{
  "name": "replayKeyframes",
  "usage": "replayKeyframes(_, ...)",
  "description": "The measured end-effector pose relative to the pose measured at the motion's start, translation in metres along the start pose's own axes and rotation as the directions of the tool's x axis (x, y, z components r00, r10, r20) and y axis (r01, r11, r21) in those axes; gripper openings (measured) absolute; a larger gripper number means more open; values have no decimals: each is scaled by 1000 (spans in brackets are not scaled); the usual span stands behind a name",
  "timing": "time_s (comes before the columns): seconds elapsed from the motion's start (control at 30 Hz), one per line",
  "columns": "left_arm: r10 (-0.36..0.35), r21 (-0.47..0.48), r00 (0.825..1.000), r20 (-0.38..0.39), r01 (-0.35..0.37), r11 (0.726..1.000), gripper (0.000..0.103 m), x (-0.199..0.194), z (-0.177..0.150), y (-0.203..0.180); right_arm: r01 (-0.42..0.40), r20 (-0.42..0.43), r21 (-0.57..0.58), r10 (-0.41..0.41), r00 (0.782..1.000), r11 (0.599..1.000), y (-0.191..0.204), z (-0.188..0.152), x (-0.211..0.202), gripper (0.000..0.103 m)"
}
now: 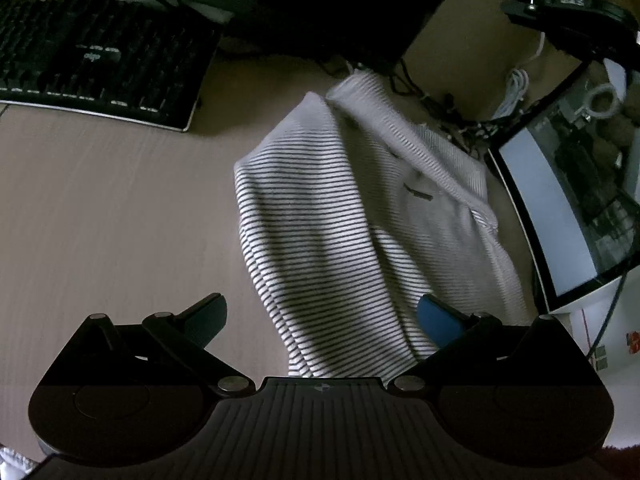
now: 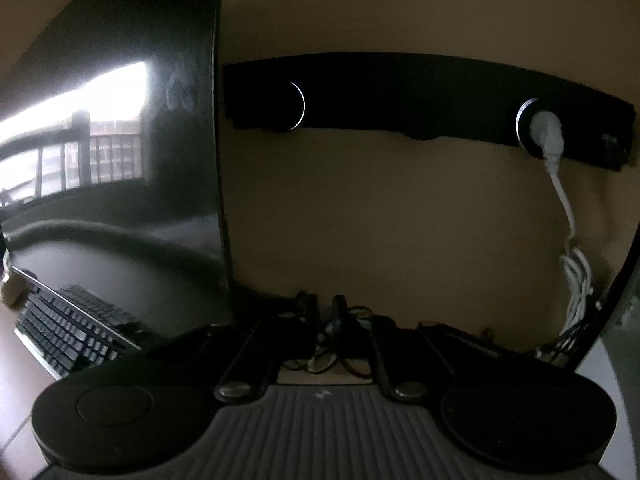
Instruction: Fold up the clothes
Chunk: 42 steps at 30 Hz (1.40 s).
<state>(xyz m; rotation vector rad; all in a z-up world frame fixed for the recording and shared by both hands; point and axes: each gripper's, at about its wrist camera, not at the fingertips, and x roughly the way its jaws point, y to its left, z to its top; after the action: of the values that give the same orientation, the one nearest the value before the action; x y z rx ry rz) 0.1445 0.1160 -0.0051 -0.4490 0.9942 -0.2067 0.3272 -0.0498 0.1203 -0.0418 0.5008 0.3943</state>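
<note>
Striped shirt lying rumpled on desk, right of keyboard. Left gripper spread wide above its near end, grasping nothing. Right gripper nearly closed, empty, facing wall.

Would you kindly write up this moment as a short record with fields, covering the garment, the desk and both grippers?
garment: striped shirt, partly folded, collar toward the far side
surface: wooden desk
left gripper: open, over the shirt's near edge, not gripping it
right gripper: nearly closed, nothing between the fingers, pointing at the wall
nearby: keyboard far left, monitor to the right, white cable plugged into the wall strip
</note>
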Motion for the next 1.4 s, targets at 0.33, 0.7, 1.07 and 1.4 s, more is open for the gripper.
replayKeyframes(0.33,-15,101,999,-47,20,995,103,16,9,-11,-55,-249,251,119,961,966,-13,-101,-56,25)
replayKeyframes(0.7,-11,117,1000,2,11,993,103,-8,4,-1,18,-398,588,270,877,809,5,-211,-99,25)
replayKeyframes(1.07,5,75,1000,9,-6,997,103,-22,-10,12,47,-371,840,508,778,541,35,-257,-66,31)
replayKeyframes(1.4,41,60,999,22,-42,997,103,-24,-10,16,-64,-327,628,338,882,776,58,-213,-51,0)
